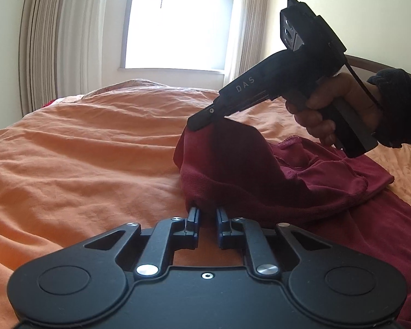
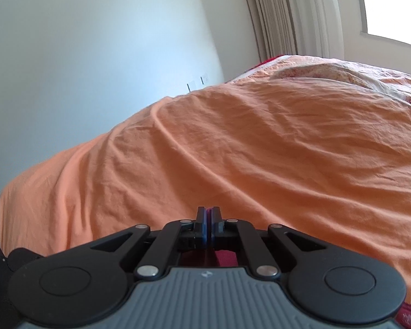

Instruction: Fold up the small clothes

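Note:
A dark red garment [image 1: 260,175] lies on the orange bedcover [image 1: 96,150], its near left edge lifted into a hump. My left gripper [image 1: 207,213] is narrowly open, with its fingertips at the hem of that lifted edge. My right gripper [image 1: 201,120], seen from the side in the left wrist view, is shut on the top of the lifted fold and holds it above the bed. In the right wrist view its jaws [image 2: 208,213] are pressed together, with a sliver of red cloth [image 2: 224,257] showing behind them.
The orange bedcover [image 2: 260,150] spreads wide to the left and far side. A window [image 1: 178,22] with beige curtains [image 1: 54,41] is behind the bed. A white wall [image 2: 96,54] stands past the bed's edge. A dark headboard [image 1: 370,64] is at right.

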`<state>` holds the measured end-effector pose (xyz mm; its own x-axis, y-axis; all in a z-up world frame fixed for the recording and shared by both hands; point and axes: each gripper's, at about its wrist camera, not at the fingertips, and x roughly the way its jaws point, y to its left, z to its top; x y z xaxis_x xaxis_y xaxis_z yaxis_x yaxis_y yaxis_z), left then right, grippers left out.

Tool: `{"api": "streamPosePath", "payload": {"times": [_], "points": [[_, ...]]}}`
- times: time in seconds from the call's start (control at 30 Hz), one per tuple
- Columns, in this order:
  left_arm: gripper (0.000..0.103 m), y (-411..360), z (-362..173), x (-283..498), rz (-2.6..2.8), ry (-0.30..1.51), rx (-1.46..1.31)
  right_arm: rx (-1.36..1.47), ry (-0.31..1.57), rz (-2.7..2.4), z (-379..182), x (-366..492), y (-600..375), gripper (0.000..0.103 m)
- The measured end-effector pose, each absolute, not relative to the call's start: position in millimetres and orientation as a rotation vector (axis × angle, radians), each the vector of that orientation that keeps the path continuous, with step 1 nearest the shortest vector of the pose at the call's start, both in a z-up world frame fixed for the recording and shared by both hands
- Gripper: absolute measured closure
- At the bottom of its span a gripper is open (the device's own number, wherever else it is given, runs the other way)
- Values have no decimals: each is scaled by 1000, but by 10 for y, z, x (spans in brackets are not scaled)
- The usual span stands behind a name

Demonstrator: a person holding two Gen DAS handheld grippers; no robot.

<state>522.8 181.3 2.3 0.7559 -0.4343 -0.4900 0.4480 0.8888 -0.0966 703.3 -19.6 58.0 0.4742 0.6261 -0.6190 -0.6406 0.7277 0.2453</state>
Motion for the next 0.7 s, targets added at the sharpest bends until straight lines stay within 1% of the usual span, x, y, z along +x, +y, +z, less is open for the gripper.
{"api": "streamPosePath", "payload": {"times": [0.1,0.17,0.23,0.27,0.3,0.33,0.37,0.4,0.43,0.47,0.5,0.53,0.57,0.63,0.7], "points": [[92,1810,5,5249,-462,541,18,-37,706,798,623,7075,-48,100],[93,1811,17,5233,-421,536,-8,-73,712,827,598,7126,76,100],[95,1829,11,5227,-389,538,-41,-132,720,808,523,7151,157,98],[95,1835,2,5221,-377,543,-49,-142,728,798,484,7162,150,95],[95,1831,-12,5210,-364,552,-48,-130,732,780,459,7170,102,80],[93,1830,-25,5201,-354,565,-48,-109,733,763,447,7173,27,59],[89,1838,-32,5190,-345,579,-57,-88,724,753,450,7166,-71,53],[82,1854,-31,5169,-338,587,-74,-77,714,737,459,7148,-174,45],[76,1875,-21,5149,-335,595,-91,-77,702,716,474,7119,-284,39],[68,1899,-5,5125,-333,600,-103,-81,688,692,485,7078,-394,35],[63,1914,19,5102,-332,600,-109,-79,674,661,495,7030,-538,26],[49,1927,53,5088,-330,599,-111,-72,665,629,501,6965,-678,19],[39,1942,85,5094,-325,594,-114,-60,656,600,501,6885,-823,17],[34,1956,160,5128,-319,574,-130,-38,641,532,491,6679,-1168,6],[30,1939,218,5259,-313,566,-150,-38,628,463,456,6410,-1492,3]]}}
